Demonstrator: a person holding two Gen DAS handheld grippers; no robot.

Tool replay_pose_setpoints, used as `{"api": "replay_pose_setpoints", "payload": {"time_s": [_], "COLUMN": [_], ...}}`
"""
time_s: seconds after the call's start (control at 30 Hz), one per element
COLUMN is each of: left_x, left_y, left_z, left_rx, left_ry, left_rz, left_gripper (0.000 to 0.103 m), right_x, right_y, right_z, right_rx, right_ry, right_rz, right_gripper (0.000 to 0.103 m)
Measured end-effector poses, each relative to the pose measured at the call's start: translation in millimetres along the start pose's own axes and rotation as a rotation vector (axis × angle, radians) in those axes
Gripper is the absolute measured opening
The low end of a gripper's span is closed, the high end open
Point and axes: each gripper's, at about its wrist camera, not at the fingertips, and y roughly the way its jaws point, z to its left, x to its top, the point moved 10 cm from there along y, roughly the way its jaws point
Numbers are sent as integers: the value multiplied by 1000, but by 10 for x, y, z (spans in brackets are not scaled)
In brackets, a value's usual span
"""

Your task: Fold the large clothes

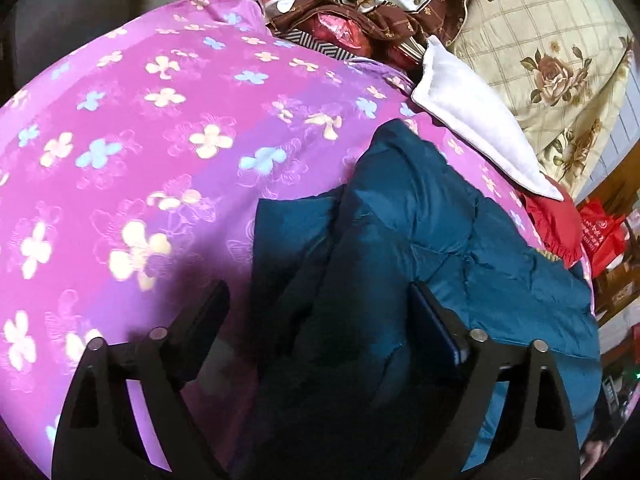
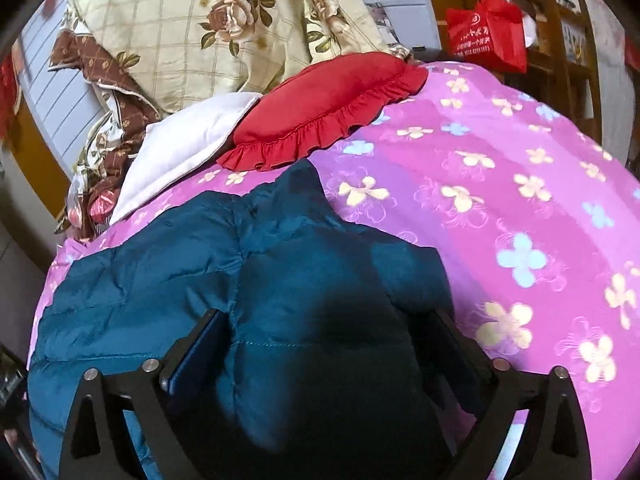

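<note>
A teal quilted down jacket [image 1: 420, 232] lies on a pink flowered bedspread [image 1: 140, 120]; it also shows in the right wrist view [image 2: 224, 252]. My left gripper [image 1: 320, 300] is open, its two black fingers spread on either side of a fold of the jacket's left part. My right gripper [image 2: 328, 320] is open too, its fingers straddling a raised bulge of the jacket near its right edge. The bedspread also shows in the right wrist view [image 2: 500, 160]. The jacket's near part is hidden below both grippers.
A red ruffled cushion [image 2: 320, 108] and a white cloth [image 2: 192, 140] lie beyond the jacket. A beige rose-patterned quilt [image 2: 200, 20] and brown floral bedding [image 1: 380, 0] are piled at the bed's head. A red bag [image 2: 488, 36] hangs by wooden furniture.
</note>
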Motion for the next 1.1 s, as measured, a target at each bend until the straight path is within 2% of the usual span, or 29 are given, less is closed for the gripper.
{"api": "replay_pose_setpoints", "payload": {"time_s": [0.13,0.23,0.33,0.37,0.53,0.67,0.77,0.87,0.93,1.0,1.1], "left_x": [-13,-11,-10,-14,-139,-445,-768,-1114,-1314,-1457,-1540], "left_y": [2,-165,-569,-800,-1523,-1933,-2067,-2128,-2128,-2130,-2081], "left_z": [7,29,-31,-50,75,386,627,782,819,816,746], "left_rx": [4,33,24,30,109,153,212,235,223,178,75], "left_ry": [-17,-20,16,47,133,124,141,177,201,202,137], "left_rz": [14,24,-13,-46,-148,-181,-182,-166,-139,-112,-49], "left_gripper": [94,91,90,90,90,90,90,90,90,90,90], "right_x": [-25,-8,2,-21,-297,-677,-1027,-1288,-1383,-1466,-1575], "right_y": [23,-92,-507,-690,-1558,-2131,-2229,-2337,-2372,-2387,-2318], "right_z": [-18,10,119,152,96,-186,-396,-616,-699,-740,-711], "right_rx": [1,-83,-119,-113,-48,-80,-83,-61,-15,54,140], "right_ry": [13,-47,-154,-177,-176,-163,-164,-125,-73,-9,59], "right_rz": [11,30,-21,-41,-100,-163,-98,-59,-23,15,67], "right_gripper": [102,100,96,96,96,96,96,93,88,88,88]}}
